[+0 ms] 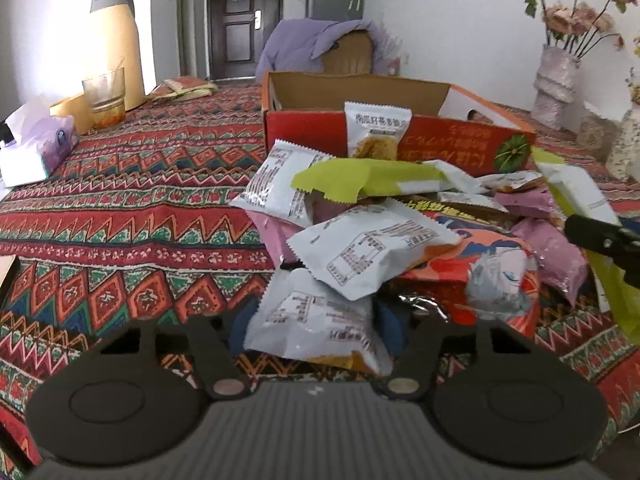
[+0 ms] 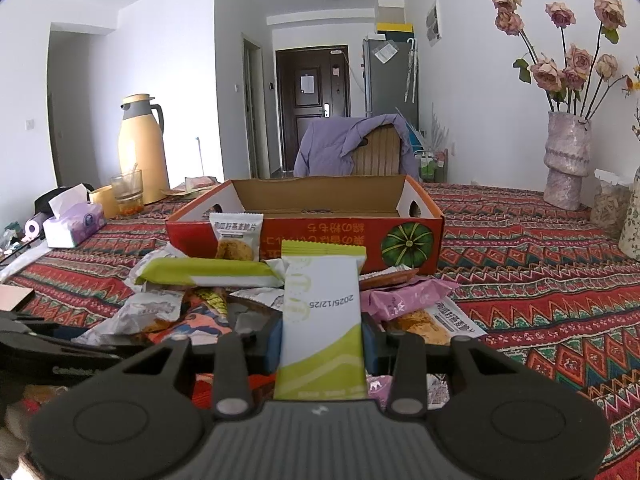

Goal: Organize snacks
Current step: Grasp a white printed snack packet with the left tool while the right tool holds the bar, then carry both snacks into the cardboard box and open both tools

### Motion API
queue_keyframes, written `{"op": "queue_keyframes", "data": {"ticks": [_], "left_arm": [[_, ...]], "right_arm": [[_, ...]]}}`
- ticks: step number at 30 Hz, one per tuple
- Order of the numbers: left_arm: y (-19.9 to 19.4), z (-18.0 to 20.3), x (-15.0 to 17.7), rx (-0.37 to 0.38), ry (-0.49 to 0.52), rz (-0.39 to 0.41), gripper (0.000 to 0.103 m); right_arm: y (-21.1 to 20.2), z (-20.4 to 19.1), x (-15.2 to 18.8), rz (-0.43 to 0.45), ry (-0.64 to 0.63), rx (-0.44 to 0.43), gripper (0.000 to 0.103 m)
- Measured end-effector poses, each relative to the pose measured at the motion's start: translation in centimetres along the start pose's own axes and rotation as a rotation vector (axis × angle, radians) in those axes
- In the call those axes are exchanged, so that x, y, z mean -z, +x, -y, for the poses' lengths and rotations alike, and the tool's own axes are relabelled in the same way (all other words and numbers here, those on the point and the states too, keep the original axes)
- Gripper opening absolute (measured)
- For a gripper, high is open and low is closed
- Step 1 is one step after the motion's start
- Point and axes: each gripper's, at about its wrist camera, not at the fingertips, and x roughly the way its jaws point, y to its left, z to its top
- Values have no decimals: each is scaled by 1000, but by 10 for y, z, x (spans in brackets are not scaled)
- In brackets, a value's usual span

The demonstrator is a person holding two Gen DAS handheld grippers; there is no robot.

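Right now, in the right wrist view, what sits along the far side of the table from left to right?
Tissue box → drinking glass → yellow thermos jug → open cardboard box → grey vase of dried roses.

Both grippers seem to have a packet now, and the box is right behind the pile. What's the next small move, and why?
Probably lift the right gripper and carry its green-and-white packet forward over the red cardboard box. That packet sits upright, clamped between the fingers, and the box is open and looks empty. The left gripper is closed around a white packet at the pile's edge, so it can follow.
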Motion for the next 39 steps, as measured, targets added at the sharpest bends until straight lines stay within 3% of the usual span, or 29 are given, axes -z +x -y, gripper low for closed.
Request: {"op": "queue_keyframes", "data": {"ticks": [11, 22, 31, 39], "left_arm": [[-36, -3, 0, 41, 21, 91, 60], [-72, 8, -29, 83, 44, 239, 60], [-56, 15, -69, 84, 20, 268, 60], [-32, 16, -127, 60, -3, 304, 60]], "right_arm": [[-8, -6, 0, 12, -10, 3, 38], [-18, -10, -11, 54, -25, -4, 38], [-6, -3, -45, 119, -42, 31, 38], [27, 16, -98, 141, -53, 28, 38]]}}
